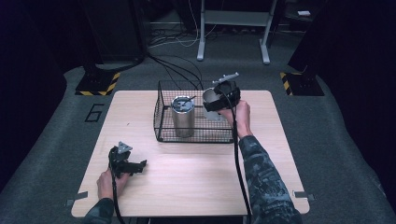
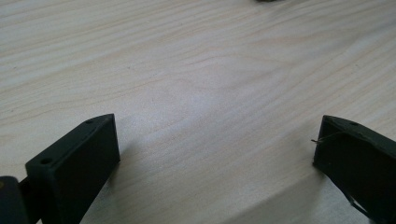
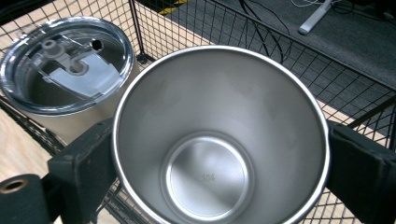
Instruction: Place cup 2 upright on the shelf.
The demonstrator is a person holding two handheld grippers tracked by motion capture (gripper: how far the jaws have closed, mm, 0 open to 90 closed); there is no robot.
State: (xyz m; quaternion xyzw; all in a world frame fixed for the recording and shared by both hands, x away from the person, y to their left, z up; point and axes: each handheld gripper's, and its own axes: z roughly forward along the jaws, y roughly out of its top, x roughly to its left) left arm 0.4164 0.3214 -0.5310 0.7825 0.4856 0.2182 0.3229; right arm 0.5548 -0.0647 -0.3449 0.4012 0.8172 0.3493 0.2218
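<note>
High view. The right gripper [image 1: 215, 103] is holding an open steel cup [image 1: 211, 97] over the right half of the wire basket [image 1: 163, 119], which is sitting toward the far side of the wooden table [image 1: 187, 186]. The cup is being carried above the basket rim, judged so that it can travel over the wire wall rather than through it. A lidded tumbler [image 1: 182, 115] is standing upright in the left half of the basket, just beside the held cup; it is the nearest obstacle. The left gripper [image 1: 133, 166] is resting low at the near left of the table, well apart from the basket, evidently parked out of the working path.

Left gripper view. The two jaws are standing wide apart with nothing between them, only bare table [image 2: 196, 84] beneath. The claw is open and idle.

Right gripper view. The jaws are clamping the steel cup [image 3: 219, 140] from opposite sides of its rim, one at each flank, so the claw is gripping the cup. The mouth is facing the camera and the inside is looking empty. The lidded tumbler [image 3: 65, 65], with its clear lid and grey slider, is sitting close at the upper left. Basket mesh [image 3: 280, 51] is running behind and below the cup; whether the cup's base is touching the basket floor cannot be told.
</note>
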